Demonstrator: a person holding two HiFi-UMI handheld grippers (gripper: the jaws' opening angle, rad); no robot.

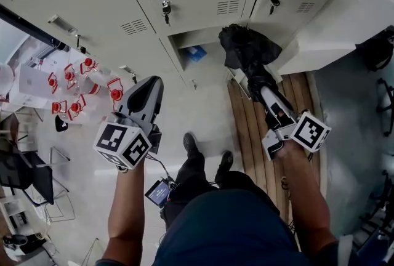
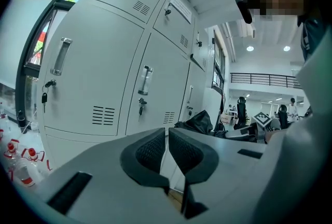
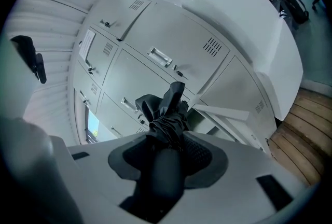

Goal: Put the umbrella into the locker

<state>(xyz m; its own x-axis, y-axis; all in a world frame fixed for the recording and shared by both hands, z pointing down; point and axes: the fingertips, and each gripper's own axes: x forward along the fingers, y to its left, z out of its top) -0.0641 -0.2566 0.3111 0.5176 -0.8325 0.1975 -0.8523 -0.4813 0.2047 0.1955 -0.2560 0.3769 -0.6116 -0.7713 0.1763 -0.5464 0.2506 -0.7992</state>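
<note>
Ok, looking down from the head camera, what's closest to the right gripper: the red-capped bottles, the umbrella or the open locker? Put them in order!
1. Umbrella: clamped in the right gripper itself.
2. Open locker: just beyond the umbrella, to its left.
3. Red-capped bottles: far away, at the picture's left side.

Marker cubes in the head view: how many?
2. One marker cube sits left of centre, above the person's left forearm. The other is at right, against the wooden planks. None looks hidden.
</note>
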